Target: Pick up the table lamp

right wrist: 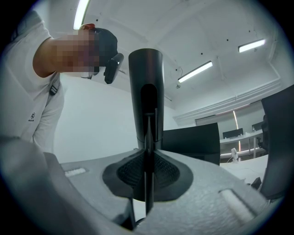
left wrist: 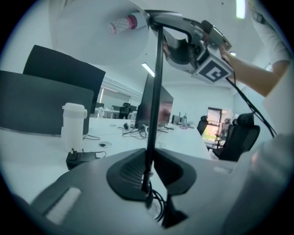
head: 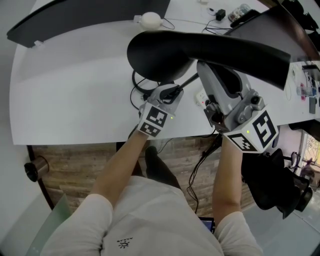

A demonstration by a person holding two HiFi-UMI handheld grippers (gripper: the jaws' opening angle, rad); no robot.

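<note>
The black table lamp's long head spans the white table in the head view, hiding its base. In the left gripper view its thin black pole rises straight between the pads, and my left gripper is shut on it low down, just under the head. My right gripper grips the lamp higher up, seen at the top of the pole. In the right gripper view a thin black rod is pinched between the pads of the right gripper, with the lamp's dark tube above.
A dark monitor stands at the table's back left, with a white round object beside it. Black cables loop near the left gripper. A white bottle and a black adapter sit on the table. A black office chair stands at the right.
</note>
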